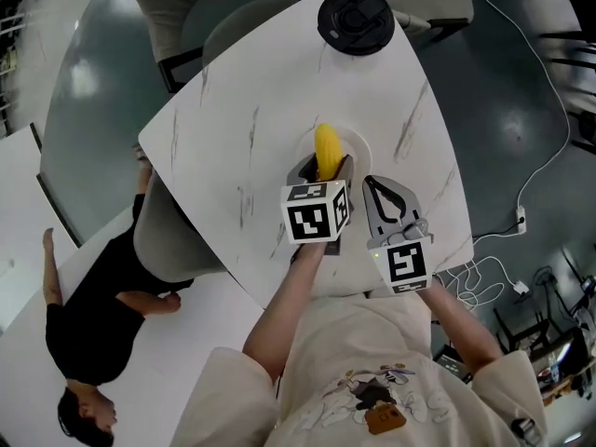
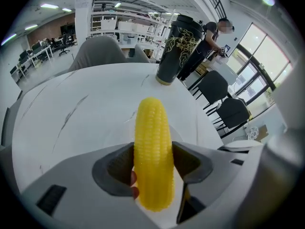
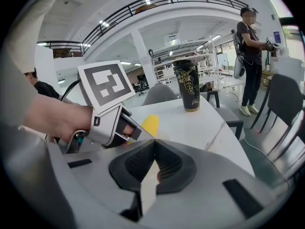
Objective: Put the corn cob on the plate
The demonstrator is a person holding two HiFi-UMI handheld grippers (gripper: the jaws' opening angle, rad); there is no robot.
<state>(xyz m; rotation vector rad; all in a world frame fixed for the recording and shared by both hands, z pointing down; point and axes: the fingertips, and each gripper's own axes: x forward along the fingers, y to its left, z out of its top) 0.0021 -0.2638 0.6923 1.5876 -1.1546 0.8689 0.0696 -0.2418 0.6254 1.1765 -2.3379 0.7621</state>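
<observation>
Corn cob (image 2: 152,151) clamped between the jaws of the left gripper (image 2: 153,163), long axis running straight out along them. In the head view, centre frame, tip aimed down over the plate (image 1: 361,147). Right gripper (image 3: 153,159) just lower right, jaws closed, empty. Probably needs tilting to lie flat.

Left gripper (image 2: 153,162) clamping yellow corn cob (image 2: 153,151) upright, white marbled table (image 2: 86,109) beyond, dark tumbler (image 2: 177,49) at far edge

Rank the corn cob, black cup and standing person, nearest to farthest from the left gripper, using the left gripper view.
1. Corn cob, held between the jaws.
2. Black cup, on the table's far edge.
3. Standing person, beyond the table, right.
</observation>
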